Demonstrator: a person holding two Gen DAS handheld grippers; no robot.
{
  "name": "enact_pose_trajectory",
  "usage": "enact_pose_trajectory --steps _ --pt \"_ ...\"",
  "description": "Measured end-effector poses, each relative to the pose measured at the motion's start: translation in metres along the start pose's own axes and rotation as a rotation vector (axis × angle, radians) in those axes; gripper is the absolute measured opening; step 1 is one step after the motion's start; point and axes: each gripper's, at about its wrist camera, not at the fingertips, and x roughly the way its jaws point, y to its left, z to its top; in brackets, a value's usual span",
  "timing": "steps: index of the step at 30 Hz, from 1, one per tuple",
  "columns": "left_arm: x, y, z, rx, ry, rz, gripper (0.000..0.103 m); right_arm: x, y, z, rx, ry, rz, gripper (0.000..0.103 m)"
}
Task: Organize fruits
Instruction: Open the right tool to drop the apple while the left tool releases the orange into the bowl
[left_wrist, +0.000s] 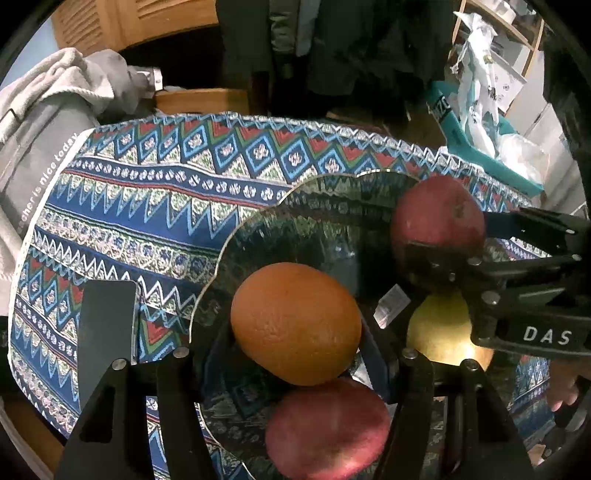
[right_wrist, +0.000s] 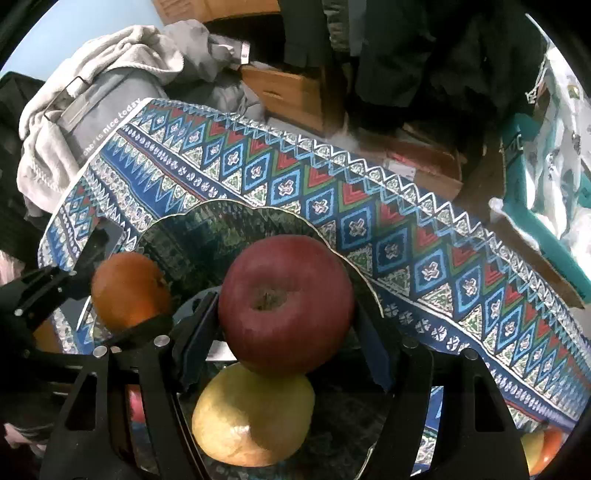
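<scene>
1. Left side first: in the left wrist view the left gripper (left_wrist: 295, 332) is pinching the orange (left_wrist: 295, 323). The fruit sits between the fingers at lower centre of the frame, over the near part of the dark scalloped glass plate (left_wrist: 258, 221).
2. Just below the orange, at the bottom centre, a second red apple (left_wrist: 327, 432) already lies on the plate, so that one looks done.
3. Moving right, the yellow fruit (right_wrist: 253, 417) sits on the plate too, bottom centre of the right wrist view, right under the held apple.
4. Right gripper (right_wrist: 286, 314) is clamped on the big red apple (right_wrist: 286, 302), dimple facing the camera, dead centre of that frame, above the plate.
5. My read on progress: two fruits parked, two more held over the plate and not yet set down. Both still need lowering and letting go.
6. Far lower right corner of the right wrist view, on the patterned tablecloth (right_wrist: 406, 221), there's maybe another fruit (right_wrist: 543, 450), cut off by the edge, can't tell what.
</scene>
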Motion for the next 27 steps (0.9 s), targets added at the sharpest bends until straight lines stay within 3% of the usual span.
enact_pose_trajectory --steps 7,15,27 --pt "0.007 -0.002 -0.003 0.005 0.030 0.017 0.066 0.009 0.005 -0.006 -0.027 0.034 0.013 0.072" --pt "-0.011 -0.010 0.000 0.046 -0.018 0.036 0.066 -0.007 0.002 -0.008 -0.010 -0.010 0.028 0.072" --pt "-0.043 -0.019 -0.001 0.041 -0.063 0.004 0.067 -0.046 -0.011 -0.016 0.030 -0.073 0.001 0.072"
